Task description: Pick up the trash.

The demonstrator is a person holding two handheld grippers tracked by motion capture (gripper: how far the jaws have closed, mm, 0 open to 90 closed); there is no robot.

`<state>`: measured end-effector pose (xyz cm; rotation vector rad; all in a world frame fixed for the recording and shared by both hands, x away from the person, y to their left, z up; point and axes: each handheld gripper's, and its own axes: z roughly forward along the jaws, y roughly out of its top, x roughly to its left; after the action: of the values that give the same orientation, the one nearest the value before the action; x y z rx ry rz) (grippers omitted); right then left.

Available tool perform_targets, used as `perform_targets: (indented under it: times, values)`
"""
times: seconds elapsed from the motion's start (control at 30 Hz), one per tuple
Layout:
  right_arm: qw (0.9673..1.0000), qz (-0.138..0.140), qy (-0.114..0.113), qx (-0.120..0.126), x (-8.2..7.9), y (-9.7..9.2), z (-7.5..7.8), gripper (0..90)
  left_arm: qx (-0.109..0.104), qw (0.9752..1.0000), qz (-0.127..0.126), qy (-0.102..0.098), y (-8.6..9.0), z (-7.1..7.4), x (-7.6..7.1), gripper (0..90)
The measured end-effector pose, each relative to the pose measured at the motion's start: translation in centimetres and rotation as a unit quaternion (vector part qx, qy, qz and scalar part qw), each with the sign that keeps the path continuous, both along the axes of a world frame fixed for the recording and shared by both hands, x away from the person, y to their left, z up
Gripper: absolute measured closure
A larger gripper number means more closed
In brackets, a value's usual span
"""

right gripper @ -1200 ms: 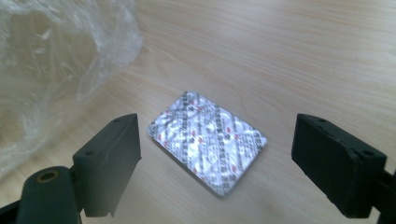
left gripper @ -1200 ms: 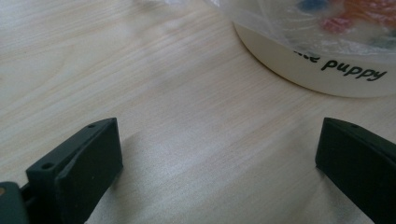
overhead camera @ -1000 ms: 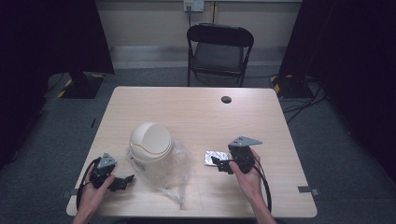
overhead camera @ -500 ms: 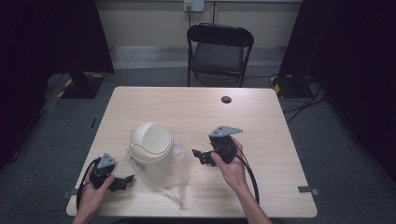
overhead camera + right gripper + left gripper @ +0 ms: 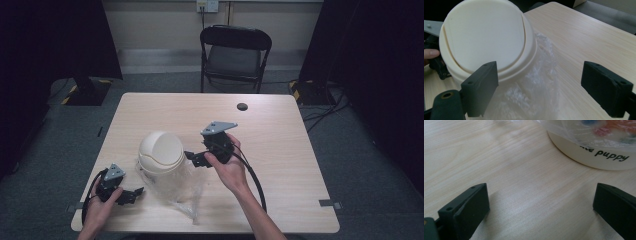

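Note:
A cream bin with a domed swing lid (image 5: 161, 149) stands left of the table's middle, in a clear plastic bag (image 5: 189, 192) that spreads toward the front edge. My right gripper (image 5: 194, 158) hovers open just right of the bin, jaws pointing at it. From the right gripper view, its jaws (image 5: 541, 72) stand wide apart before the lid (image 5: 486, 37) and the crinkled bag (image 5: 534, 97). My left gripper (image 5: 131, 194) rests open on the table at the front left. Its jaws (image 5: 541, 195) frame bare wood short of the bin's base (image 5: 599, 155), printed "puppy".
A black folding chair (image 5: 235, 50) stands behind the table. A small black round object (image 5: 242, 106) lies near the far edge. The wooden tabletop (image 5: 290, 150) stretches bare to the right. Dark curtains flank both sides.
My right gripper has risen and moved left and away from me, up to the bin's right side. The left gripper has stayed put.

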<state>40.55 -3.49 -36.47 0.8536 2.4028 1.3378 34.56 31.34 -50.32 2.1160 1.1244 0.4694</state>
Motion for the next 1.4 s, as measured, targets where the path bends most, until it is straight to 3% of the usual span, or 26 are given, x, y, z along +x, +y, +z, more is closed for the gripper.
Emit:
perform_targets:
  times: [0.27, 0.5, 0.83, 1.0, 1.13, 1.2, 1.4]
  values:
    - [0.9999, 0.011, 0.011, -0.004, 1.7, 2.4, -0.5, 13.4, 0.0, 1.0, 0.0, 0.0, 0.0, 0.0, 0.0, 0.0]
    - [0.9994, 0.013, 0.014, -0.029, 2.4, 3.8, -1.5, 12.9, 0.0, 1.0, 0.0, 0.0, 0.0, 0.0, 0.0, 0.0]
    - [0.9988, 0.013, 0.037, -0.028, 3.7, 5.8, -3.0, 13.2, 0.0, 1.0, -0.001, 0.0, 0.0, 0.0, 0.0, 0.1]
    - [0.9989, 0.011, 0.035, -0.031, 4.0, 6.7, -3.3, 13.4, 0.0, 1.0, -0.001, 0.0, 0.0, 0.0, 0.0, 0.0]
    - [0.999, 0.008, 0.034, -0.028, 4.0, 6.7, -3.3, 13.5, 0.0, 1.0, -0.002, 0.0, 0.0, 0.0, 0.0, 0.0]
    - [0.9988, 0.012, 0.046, -0.014, 4.0, 6.3, -3.1, 13.8, 0.0, 1.0, -0.002, 0.0, 0.0, 0.0, 0.0, 0.0]
    - [0.9992, 0.016, 0.037, -0.004, 3.5, 5.5, -2.4, 13.5, 0.0, 1.0, -0.002, 0.0, 0.0, 0.0, 0.0, 0.1]
